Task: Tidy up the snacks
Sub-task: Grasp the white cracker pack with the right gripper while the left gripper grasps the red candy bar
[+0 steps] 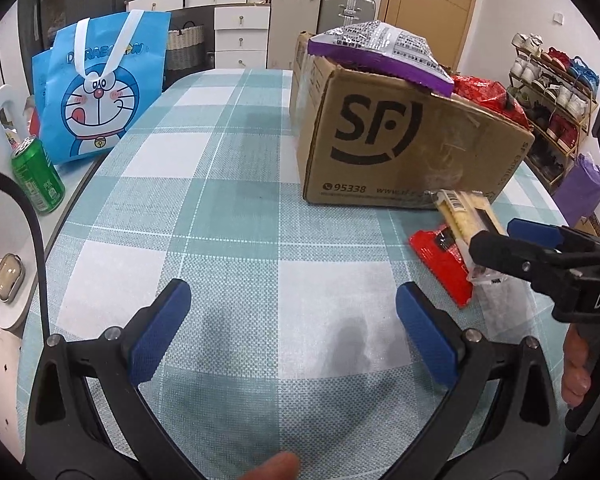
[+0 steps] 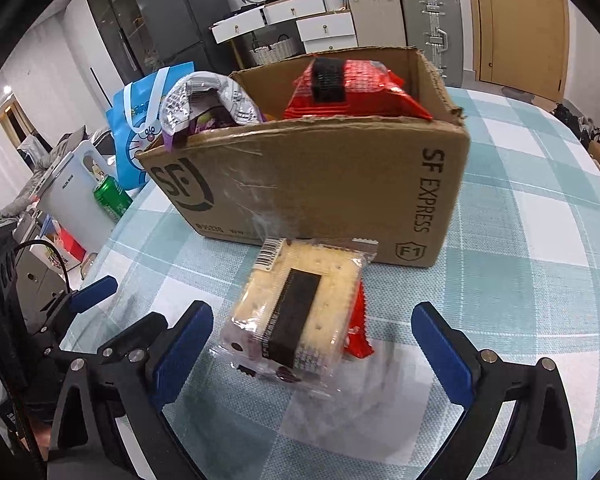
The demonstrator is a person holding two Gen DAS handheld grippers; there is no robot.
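Note:
An open cardboard box (image 1: pixel 400 140) (image 2: pixel 320 184) stands on the checked tablecloth, holding a purple-and-silver snack bag (image 1: pixel 380 52) (image 2: pixel 208 100) and a red snack bag (image 1: pixel 488 96) (image 2: pixel 352 88). In front of it a clear-wrapped cracker pack (image 2: pixel 300 308) (image 1: pixel 460 212) lies tilted on a red packet (image 1: pixel 440 268) (image 2: pixel 358 332). My right gripper (image 2: pixel 312 352) (image 1: pixel 496 236) is open, its fingers either side of the cracker pack without touching it. My left gripper (image 1: pixel 294 332) hovers open and empty over bare cloth to the left; one of its blue fingertips (image 2: pixel 96 288) shows in the right wrist view.
A blue cartoon tote bag (image 1: pixel 100 96) (image 2: pixel 140 132) and a green can (image 1: pixel 38 176) (image 2: pixel 112 198) stand at the table's left edge. A white side surface (image 1: pixel 4 216) carries a small case (image 1: pixel 8 282). A shoe rack (image 1: pixel 552 92) is at the right; drawers and suitcases stand behind.

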